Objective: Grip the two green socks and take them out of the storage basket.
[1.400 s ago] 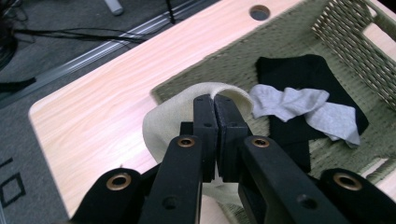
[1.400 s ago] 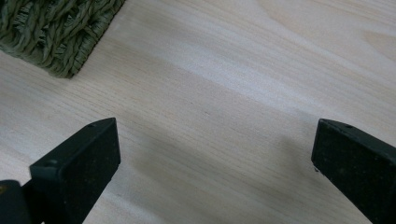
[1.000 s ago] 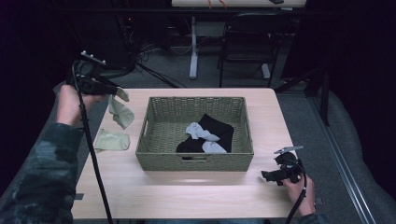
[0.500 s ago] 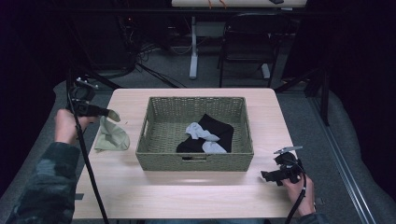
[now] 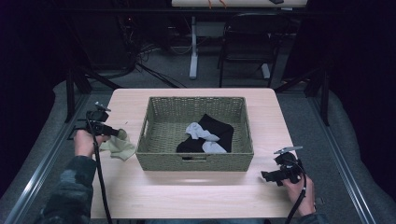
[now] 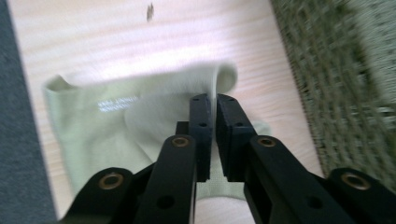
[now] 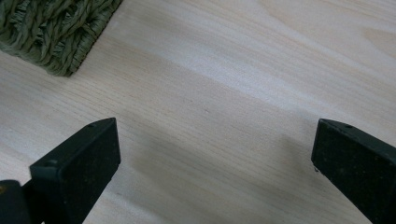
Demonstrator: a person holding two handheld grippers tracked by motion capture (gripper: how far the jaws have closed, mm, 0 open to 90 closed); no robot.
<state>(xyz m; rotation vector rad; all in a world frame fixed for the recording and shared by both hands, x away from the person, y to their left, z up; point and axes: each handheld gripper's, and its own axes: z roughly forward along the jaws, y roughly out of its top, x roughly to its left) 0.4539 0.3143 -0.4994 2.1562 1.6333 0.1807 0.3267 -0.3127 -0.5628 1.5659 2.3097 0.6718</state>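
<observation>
Left claw (image 6: 212,100) pinches a pale green sock (image 6: 93,126) with blurred, unreadable white print; right claw (image 7: 212,144) gapes.

A pale wood desk (image 5: 196,196) stands on grey carpet (image 5: 168,70); behind it a dark chair (image 5: 245,51), what looks like tangled cables (image 5: 149,49), and blackness

I see a pale green cloth sock (image 5: 119,148) crumpled on the light wooden table (image 5: 196,196), just left of the woven olive basket (image 5: 154,161) — black and white socks (image 5: 208,135) inside (loosely piled together).
</observation>
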